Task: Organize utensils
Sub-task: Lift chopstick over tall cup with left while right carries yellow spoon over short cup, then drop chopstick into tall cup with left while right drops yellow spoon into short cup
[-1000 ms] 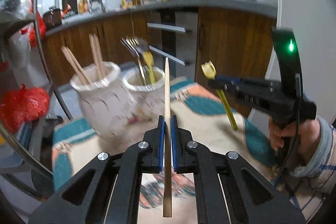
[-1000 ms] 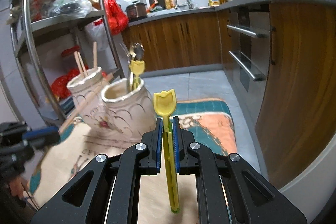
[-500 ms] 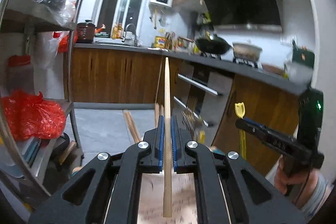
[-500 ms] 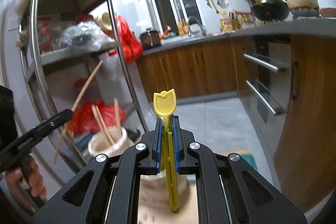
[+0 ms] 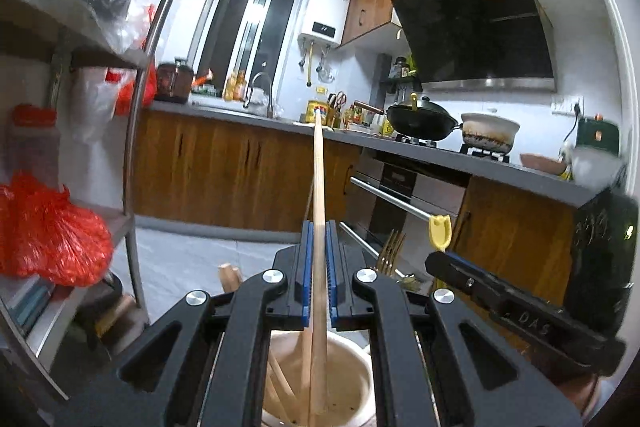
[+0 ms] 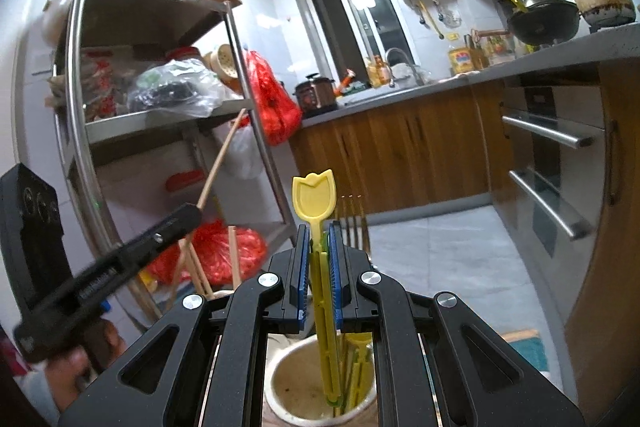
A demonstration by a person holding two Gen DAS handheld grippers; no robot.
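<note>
Left hand-held gripper (image 5: 316, 275): clenched on a wooden chopstick (image 5: 318, 187), which stands upright between the blue pads (image 5: 306, 267). Lower end of the chopstick sits inside the mouth of a cream ceramic holder (image 5: 360, 379) directly beneath the gripper; further wooden chopsticks (image 5: 280, 387) lean inside that same holder. Upper end rises well above the fingertips.

Right hand-held gripper (image 6: 320, 267): clenched on a yellow plastic spoon (image 6: 314, 195), held upright with its tulip-shaped bowl at the top. The spoon's handle end hangs within the opening of a second cream holder (image 6: 280, 387) below, just beside other yellow utensils (image 6: 358, 359) standing there. Fork tines (image 6: 354, 223) rise behind the right gripper's pads.

Seen from the left wrist, the right gripper (image 5: 440, 259) stands close at the right with the yellow spoon (image 5: 440, 227) showing above it. Seen from the right wrist, the left gripper (image 6: 188, 215) is at the left, chopstick (image 6: 224, 155) tilted.

Surroundings: metal shelf rack (image 6: 80, 87), red plastic bag (image 5: 48, 231), wok (image 5: 420, 115) on the stove.
</note>
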